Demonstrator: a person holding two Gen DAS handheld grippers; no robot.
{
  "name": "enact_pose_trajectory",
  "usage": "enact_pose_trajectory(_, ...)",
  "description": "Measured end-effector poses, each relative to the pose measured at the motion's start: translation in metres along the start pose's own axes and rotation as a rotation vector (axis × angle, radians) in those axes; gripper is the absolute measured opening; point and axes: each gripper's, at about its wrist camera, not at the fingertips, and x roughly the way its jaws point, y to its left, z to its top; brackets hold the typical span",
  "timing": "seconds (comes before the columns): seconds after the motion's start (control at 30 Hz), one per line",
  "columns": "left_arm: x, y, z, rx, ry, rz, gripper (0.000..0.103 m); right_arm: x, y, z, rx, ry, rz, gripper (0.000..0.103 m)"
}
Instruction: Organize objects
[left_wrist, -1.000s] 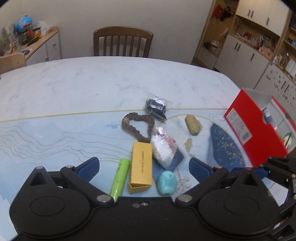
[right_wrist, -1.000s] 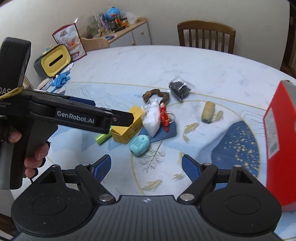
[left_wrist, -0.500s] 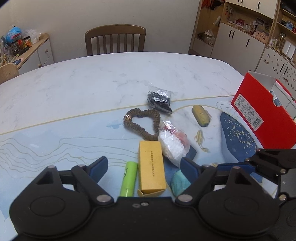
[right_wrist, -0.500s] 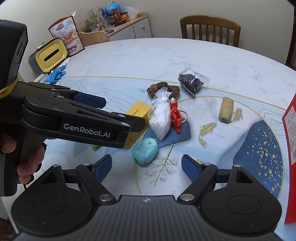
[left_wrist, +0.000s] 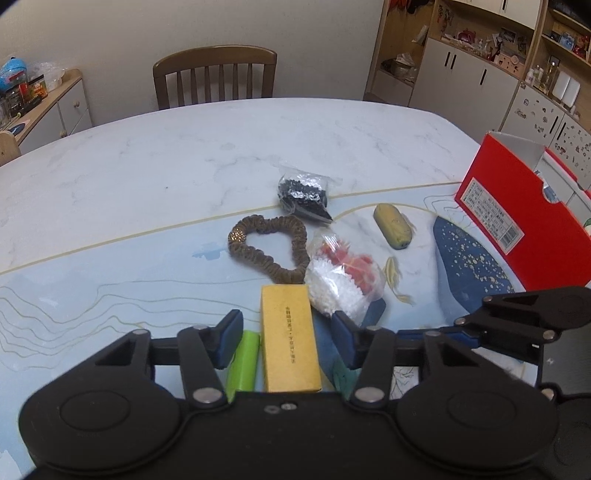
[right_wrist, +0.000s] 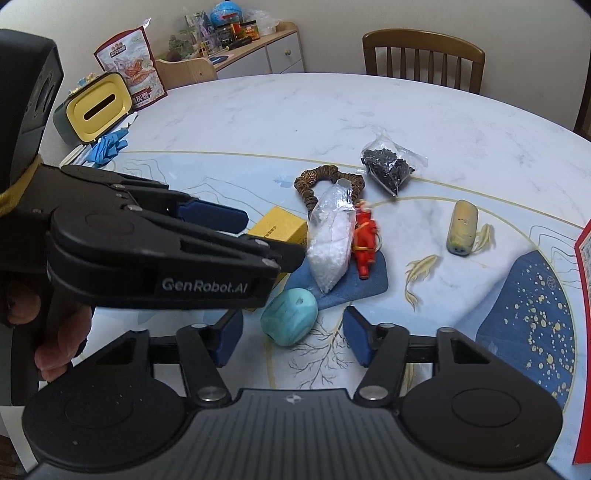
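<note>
Left gripper (left_wrist: 286, 341): held low over the table (left_wrist: 184, 166), pointing forward across it toward the chair (left_wrist: 214, 79); jaws spread wide and empty.
Between the left fingers: the yellow box (left_wrist: 288, 338) lies lengthwise in the gap, touching neither blue pad as far as can be seen; the green tube (left_wrist: 243, 360) lies beside the box, just inside the left pad.
Left hand (right_wrist: 55, 343): fingers wrapped around the grip of the left gripper, seen at the left edge of the right wrist view.
Right gripper (right_wrist: 291, 334): held low over the table, aimed at the cluster of items; jaws wide apart, nothing in them.
Between the right fingers: the teal lump (right_wrist: 290, 321) sits in the gap, nearer the left pad; whether it touches a pad cannot be told.
Just ahead of the right gripper: a blue cloth (right_wrist: 354, 282) with a bag of white beads (right_wrist: 332, 243) and a red figure (right_wrist: 365, 240) lying on it side by side.
Further ahead: the brown scrunchie (left_wrist: 269, 243) lies past the far end of the yellow box, and the bag of black beads (left_wrist: 304, 194) beyond it.
Ahead and to the right: the yellow-brown cylinder (right_wrist: 461, 227) lies apart from the cluster.
Far right: the red box (left_wrist: 524, 218) stands open at the table's edge, well clear of both grippers.
Relation of the grippers: the left one reaches across in front of the right, its fingers above the yellow box.
</note>
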Motion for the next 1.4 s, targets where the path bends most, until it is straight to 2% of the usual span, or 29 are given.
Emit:
enact_pose_trajectory(0.17,0.001,-0.002,0.001,0.010,0.000,0.005,0.044,0.004,0.001,0.001,-0.006,0.002,0.002,0.052)
enact_pose_trajectory(0.27,0.003,-0.003,0.001,0.013,0.008,0.018,0.038,0.007,0.002,0.000,-0.012,0.010,-0.002,0.048)
enact_pose_trajectory(0.33,0.003,-0.005,0.001,0.019,0.007,0.026,0.032,0.009,0.003,0.000,-0.017,0.013,-0.002,0.044)
enact_pose_trajectory(0.5,0.003,-0.006,0.001,0.018,0.012,0.032,0.029,0.010,0.006,-0.001,-0.038,0.016,-0.001,0.036)
enact_pose_trajectory(0.87,-0.004,-0.004,-0.002,-0.029,0.036,0.022,0.028,-0.007,0.000,-0.008,-0.023,-0.001,-0.005,0.035)
enact_pose_trajectory(1.1,-0.019,-0.007,-0.007,-0.057,0.047,0.012,0.028,-0.035,-0.012,-0.013,0.001,-0.022,-0.011,0.035)
enact_pose_trajectory(1.27,-0.033,-0.011,-0.006,-0.121,0.054,-0.021,0.028,-0.060,-0.022,-0.014,0.019,-0.040,-0.007,0.035)
enact_pose_trajectory(1.4,-0.047,-0.025,-0.003,-0.122,0.034,-0.036,0.028,-0.081,-0.034,-0.017,0.037,-0.049,-0.002,0.035)
